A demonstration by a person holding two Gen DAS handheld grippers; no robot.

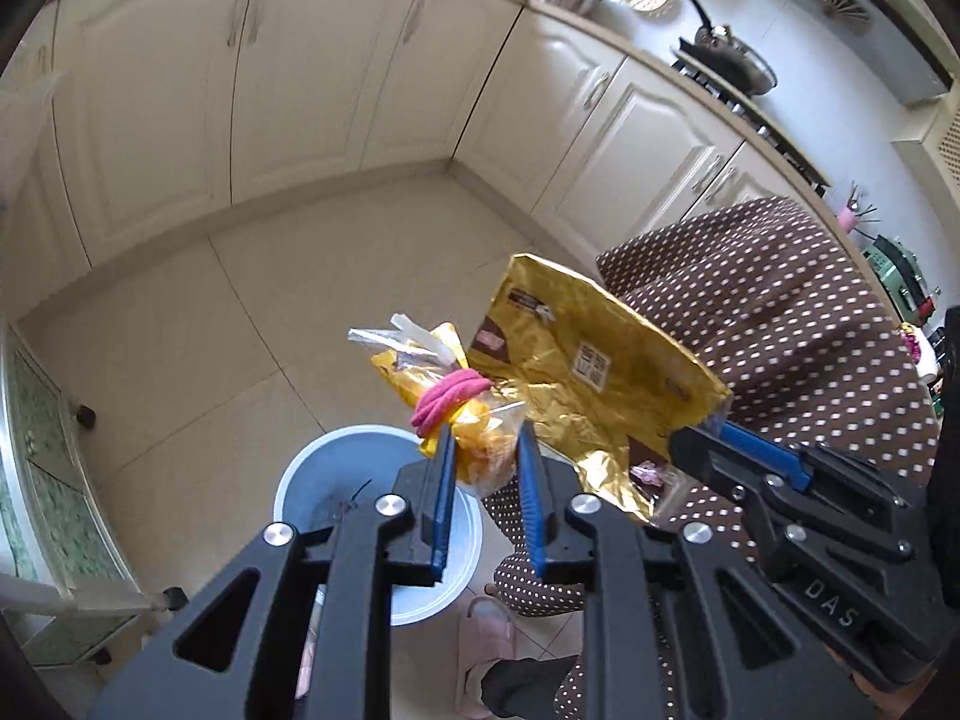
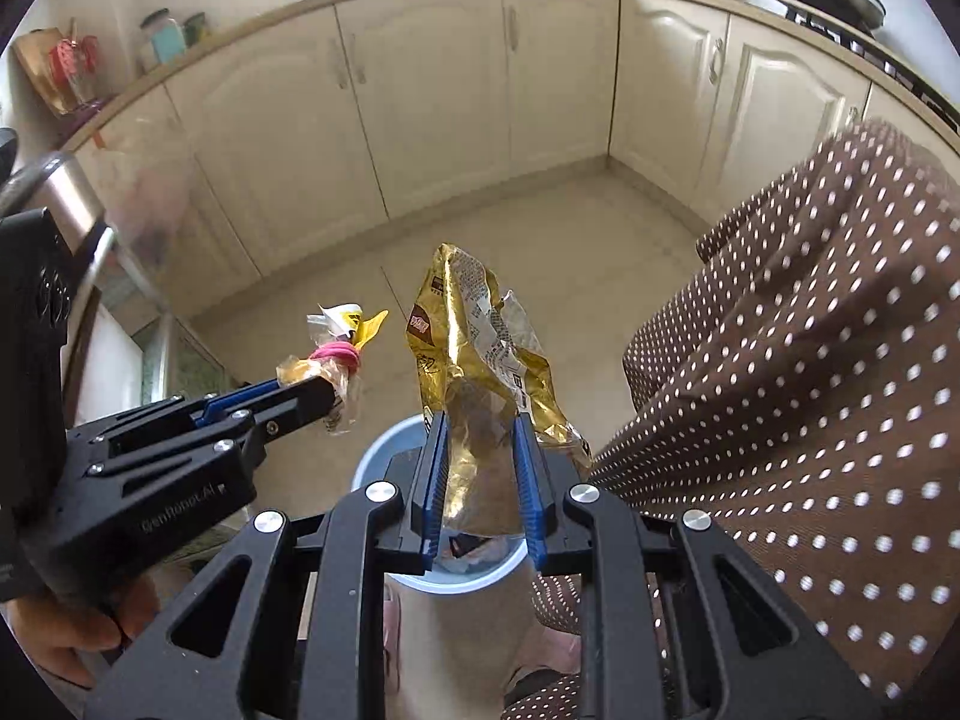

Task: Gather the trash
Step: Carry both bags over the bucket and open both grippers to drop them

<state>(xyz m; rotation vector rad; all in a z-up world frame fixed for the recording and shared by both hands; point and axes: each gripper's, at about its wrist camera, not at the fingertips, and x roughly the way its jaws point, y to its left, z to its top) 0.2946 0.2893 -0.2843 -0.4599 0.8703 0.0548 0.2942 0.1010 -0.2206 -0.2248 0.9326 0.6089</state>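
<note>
My left gripper (image 1: 483, 438) is shut on a clear snack bag with yellow contents (image 1: 474, 450), tied with a pink band (image 1: 447, 405). It hangs above a round white-rimmed bin (image 1: 312, 480) on the floor. My right gripper (image 2: 480, 426) is shut on a crumpled gold wrapper (image 2: 474, 348), held over the same bin (image 2: 384, 450), which holds some scraps. The gold wrapper (image 1: 588, 360) and the right gripper (image 1: 696, 438) show at the right of the left wrist view. The left gripper (image 2: 327, 396) with its tied bag (image 2: 336, 360) shows at the left of the right wrist view.
Cream cabinets (image 1: 312, 72) line two walls of the tiled floor (image 1: 240, 300). A person's brown dotted clothing (image 2: 810, 390) fills the right side, with slippered feet (image 1: 486, 642) beside the bin. A wheeled cart (image 1: 60, 480) stands at the left.
</note>
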